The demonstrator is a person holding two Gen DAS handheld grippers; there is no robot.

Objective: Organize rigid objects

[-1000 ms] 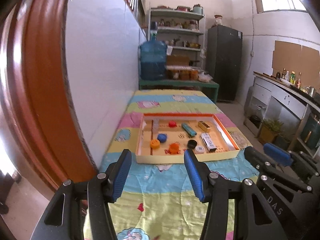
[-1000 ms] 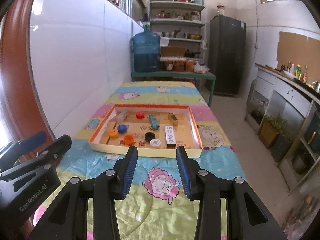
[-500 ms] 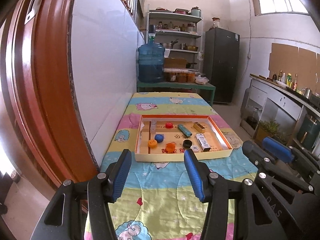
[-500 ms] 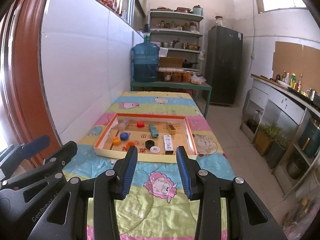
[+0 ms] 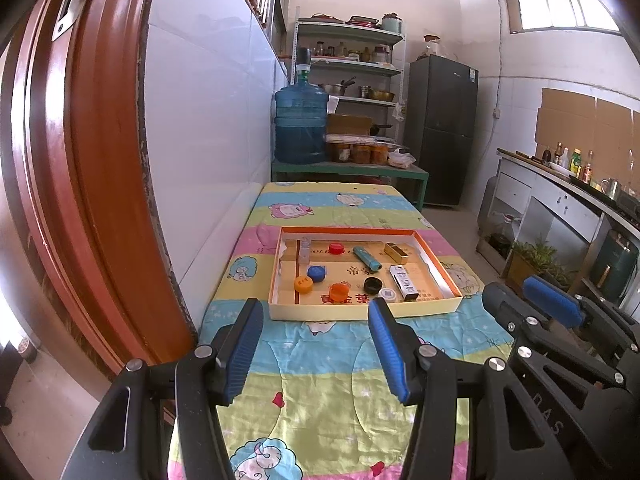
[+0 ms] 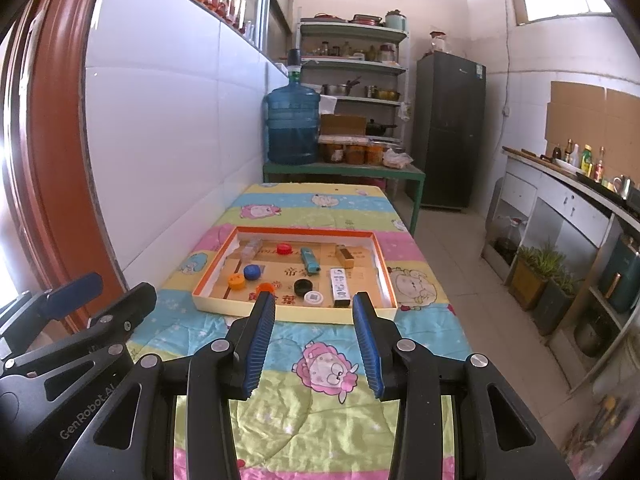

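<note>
A: Both grippers hang above the near end of the quilt-covered table (image 6: 416,248), short of the tray (image 5: 436,305). The left gripper (image 5: 316,354) is spread wide and holds nothing; the right gripper (image 6: 314,344) is likewise parted and bare.

B: Where do the task's things lie?

A: All inside the tray, straight ahead of both grippers. Near the tray's front edge: orange cap (image 5: 340,290), black cap (image 5: 372,285), white round cap (image 5: 386,294), white box (image 6: 340,286). Further in: yellow-orange cap (image 5: 303,284), blue cap (image 5: 317,273), red cap (image 5: 336,247).

B: Long axes?

A: The white box runs front to back; the teal tube (image 6: 310,261) and the gold-brown box (image 6: 345,257) lie a little slanted. The right gripper looks nearer the white box — the left nearer the cap cluster.

B: Obstructions?

A: The tray's front wall stands between the fingers and everything — judged, the approach must clear it from above. The caps sit close together.
</note>
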